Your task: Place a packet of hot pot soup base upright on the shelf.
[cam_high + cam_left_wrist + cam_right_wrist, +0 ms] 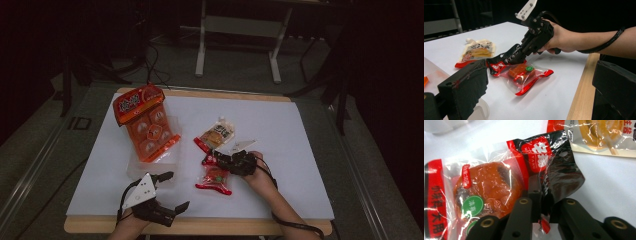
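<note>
A white sheet (300, 150) covers the pale wooden table (200, 226), and everything lies on it. Largest of the goods is a big orange plastic multipack of small cups (145, 122), resting tilted across a clear shallow plastic tray (134, 170) on the left half, toward the far side. To its right, near the middle, lies a cream and orange sealed food pouch (216, 134). Just nearer than that pouch lies a clear vacuum packet with red and black edges and an orange-brown food piece inside (216, 179), flat on the sheet except for its far black corner, which is lifted.

The right gripper (218, 159) comes in from the right, held in the person's right hand (261, 172). Its jaws are pressed together on that black corner of the packet; the right gripper view shows the crumpled film pinched between them (546, 202), and the left gripper view shows the corner raised off the sheet (506, 58).

The left gripper (172, 192) sits at the near left edge of the table, just nearer than the clear tray, with its jaws spread wide and nothing between them.
</note>
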